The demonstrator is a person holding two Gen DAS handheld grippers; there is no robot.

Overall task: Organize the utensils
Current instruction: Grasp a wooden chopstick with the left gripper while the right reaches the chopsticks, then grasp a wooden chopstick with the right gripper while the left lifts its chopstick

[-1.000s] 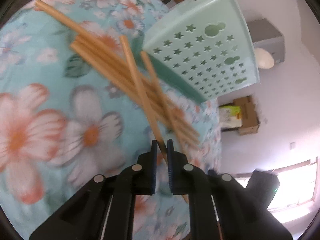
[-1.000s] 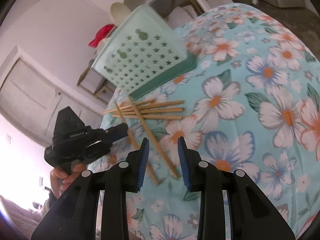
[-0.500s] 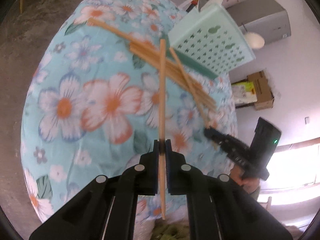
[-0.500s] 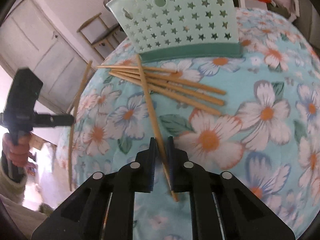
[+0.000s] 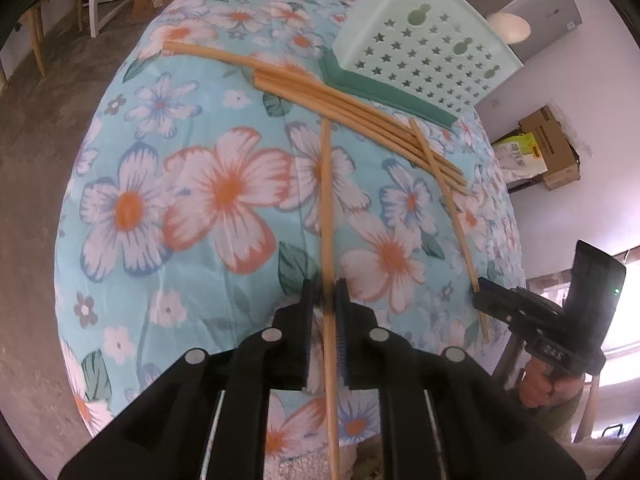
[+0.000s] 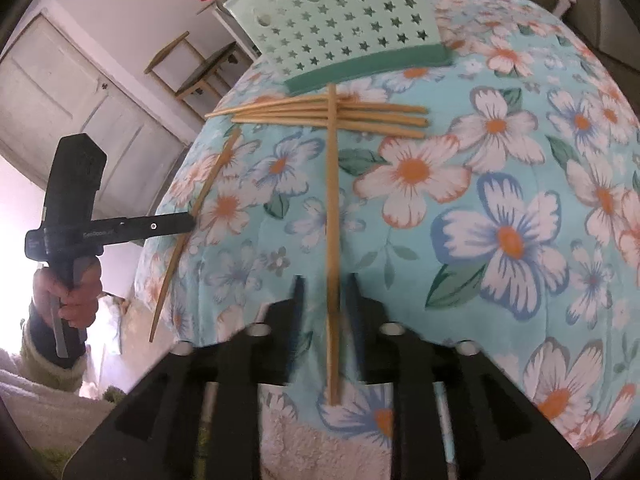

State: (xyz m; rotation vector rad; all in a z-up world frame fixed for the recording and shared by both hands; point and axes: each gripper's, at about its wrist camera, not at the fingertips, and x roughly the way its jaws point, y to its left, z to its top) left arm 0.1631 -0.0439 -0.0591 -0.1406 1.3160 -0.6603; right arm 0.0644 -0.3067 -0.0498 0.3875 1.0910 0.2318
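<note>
Several wooden chopsticks [image 5: 360,108] [image 6: 320,116] lie bundled on the flowered tablecloth in front of a mint basket [image 5: 420,48] [image 6: 340,24] with star holes. My left gripper [image 5: 324,286] [image 6: 188,222] is opening around one chopstick [image 5: 326,200]. A gap shows beside the stick, which runs forward toward the bundle. My right gripper [image 6: 325,280] [image 5: 478,290] is opening too. Another chopstick [image 6: 332,200] passes loose between its fingers, crosses the bundle and ends near the basket's dark green base.
The round table [image 5: 200,200] [image 6: 500,200] falls away to a bare floor [image 5: 28,160] on the left. Cardboard boxes [image 5: 552,148] stand by the wall. A white door [image 6: 80,92] and wooden stools [image 6: 192,64] lie behind. A hand [image 6: 72,292] grips the left tool.
The left gripper pulled one chopstick clear of the bundle and swung it round. The right gripper closed on another chopstick half a second ago. Both pairs of jaws have now parted.
</note>
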